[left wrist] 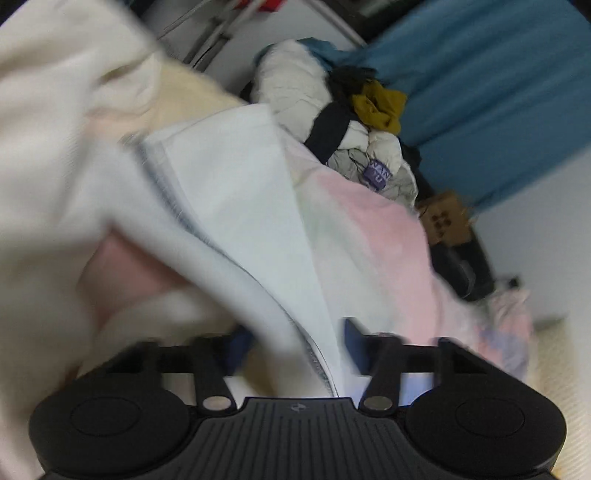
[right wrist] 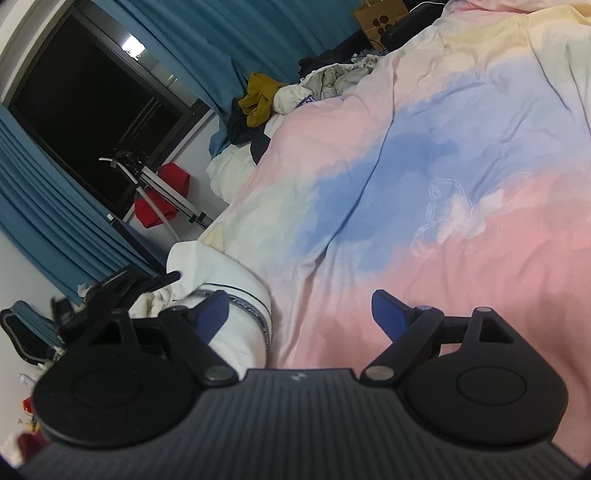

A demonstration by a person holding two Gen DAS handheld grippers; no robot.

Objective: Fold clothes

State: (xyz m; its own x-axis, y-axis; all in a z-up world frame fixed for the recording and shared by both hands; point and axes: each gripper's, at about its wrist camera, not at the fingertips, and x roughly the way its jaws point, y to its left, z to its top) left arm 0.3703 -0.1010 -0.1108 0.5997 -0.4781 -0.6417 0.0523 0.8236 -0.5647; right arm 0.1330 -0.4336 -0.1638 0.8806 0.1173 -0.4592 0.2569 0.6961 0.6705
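A white garment [left wrist: 229, 206] with a grey-striped hem fills the blurred left wrist view and drapes between the fingers of my left gripper [left wrist: 295, 347]; the blue pads stand apart with cloth between them, and I cannot tell whether they grip it. In the right wrist view my right gripper [right wrist: 299, 314] is open and empty above the bed. Its left pad [right wrist: 212, 310] is just in front of the white garment [right wrist: 229, 295], which hangs over the bed's left edge with a dark-striped hem.
A pastel pink, blue and yellow duvet [right wrist: 424, 184] covers the bed. A pile of clothes [right wrist: 280, 99] [left wrist: 351, 122] lies at its far end by blue curtains [right wrist: 48, 221]. A drying rack with red cloth [right wrist: 162, 192] and a paper bag [right wrist: 380, 18] stand beyond.
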